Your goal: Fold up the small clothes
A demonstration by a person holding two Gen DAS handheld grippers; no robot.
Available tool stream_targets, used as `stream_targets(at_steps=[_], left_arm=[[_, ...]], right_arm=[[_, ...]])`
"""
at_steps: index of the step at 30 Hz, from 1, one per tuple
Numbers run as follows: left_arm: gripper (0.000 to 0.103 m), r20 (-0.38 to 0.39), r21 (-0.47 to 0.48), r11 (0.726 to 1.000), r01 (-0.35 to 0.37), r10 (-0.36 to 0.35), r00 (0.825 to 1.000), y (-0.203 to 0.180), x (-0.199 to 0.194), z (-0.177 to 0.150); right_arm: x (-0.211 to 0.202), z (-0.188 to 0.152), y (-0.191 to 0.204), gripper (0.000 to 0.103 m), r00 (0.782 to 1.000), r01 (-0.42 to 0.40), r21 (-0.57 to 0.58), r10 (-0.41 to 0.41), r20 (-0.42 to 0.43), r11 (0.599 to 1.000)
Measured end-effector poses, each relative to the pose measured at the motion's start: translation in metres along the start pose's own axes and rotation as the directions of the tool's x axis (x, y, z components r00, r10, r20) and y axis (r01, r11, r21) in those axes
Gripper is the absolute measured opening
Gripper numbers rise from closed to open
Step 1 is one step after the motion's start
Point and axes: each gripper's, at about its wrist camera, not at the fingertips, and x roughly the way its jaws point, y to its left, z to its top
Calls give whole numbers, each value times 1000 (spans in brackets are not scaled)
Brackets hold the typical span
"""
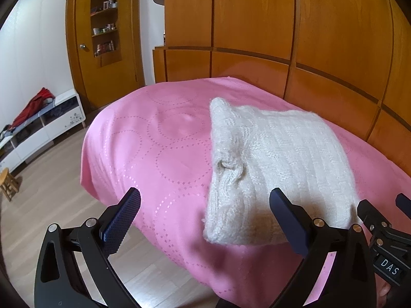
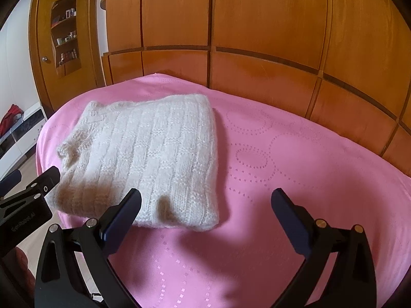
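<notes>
**Folded knit lay free, both grippers spread and empty**

The cream knitted sweater [image 2: 143, 159] sat as a compact folded block on the pink bedspread [image 2: 295, 166], near the front edge of the bed. In the right wrist view it lay toward 10 o'clock of the right gripper [image 2: 205, 202]; in the left wrist view it lay toward 1 o'clock of the left gripper [image 1: 205, 202]. Both sets of fingers stood wide apart and held nothing, poised just short of the sweater's near edge.

The fold looked essentially finished, so the risks lay in any further handling. A loose flap with a curled hem [image 1: 226, 169] on the sweater's left side could spring open if a finger caught it. The fuzzy, soft knit would likely snag on the textured pads [image 1: 120, 220] and drag layers apart. A push from the front could also slide the whole block across the smooth cover, ruffling the stack.
</notes>
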Motion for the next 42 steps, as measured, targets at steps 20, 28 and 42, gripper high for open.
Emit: stream_targets(at_steps=[20, 28, 42], left_arm=[[99, -7, -16, 1000, 0, 0, 1000, 3, -3, 0], [99, -8, -20, 1000, -10, 9, 1000, 4, -4, 0], [99, 2, -17, 1000, -15, 15, 1000, 5, -8, 0]], right_arm=[[-2, 0, 1, 101, 1000, -10, 6, 10, 7, 1000], [-3, 0, 3, 101, 1000, -10, 7, 10, 7, 1000], [-4, -1, 6, 101, 1000, -12, 8, 12, 4, 1000]])
